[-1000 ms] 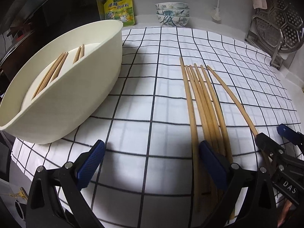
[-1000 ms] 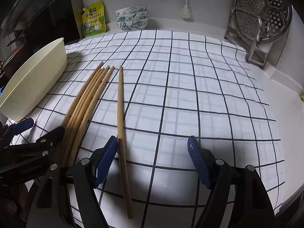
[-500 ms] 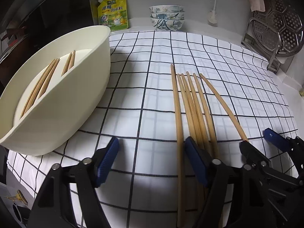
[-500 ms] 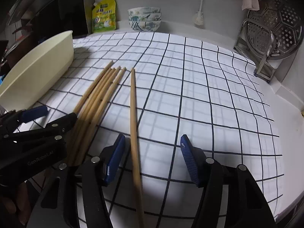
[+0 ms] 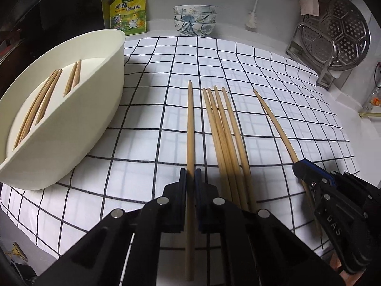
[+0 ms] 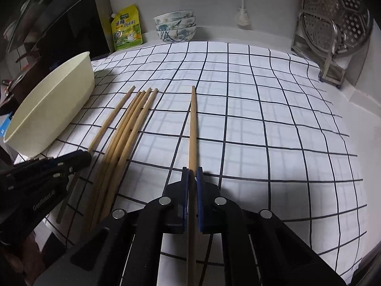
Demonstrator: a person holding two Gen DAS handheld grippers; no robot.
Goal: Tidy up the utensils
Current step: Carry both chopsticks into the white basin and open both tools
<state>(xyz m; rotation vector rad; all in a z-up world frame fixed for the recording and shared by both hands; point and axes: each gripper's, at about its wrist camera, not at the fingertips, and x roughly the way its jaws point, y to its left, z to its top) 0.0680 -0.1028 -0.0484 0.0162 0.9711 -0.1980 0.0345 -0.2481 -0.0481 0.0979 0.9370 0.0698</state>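
Note:
Wooden chopsticks lie on a checked cloth (image 5: 273,78). My left gripper (image 5: 190,174) is shut on the leftmost chopstick (image 5: 190,124), set apart from a bundle of several chopsticks (image 5: 223,131). My right gripper (image 6: 193,172) is shut on the rightmost chopstick (image 6: 193,124), which also shows in the left wrist view (image 5: 273,121). The right gripper shows at the right of the left wrist view (image 5: 307,169); the left gripper shows at the left of the right wrist view (image 6: 81,157). A cream oval basin (image 5: 95,109) at the left holds several chopsticks (image 5: 40,104).
A yellow seasoning pouch (image 5: 127,12) and stacked patterned bowls (image 5: 194,20) stand at the back wall. A steel steamer rack (image 5: 335,31) stands at the back right. A dark stove area lies left of the basin. The cloth's front edge is near the grippers.
Both grippers were open and have closed, the left on the leftmost chopstick, the right on the rightmost one. The leftmost chopstick now sits apart from the bundle.

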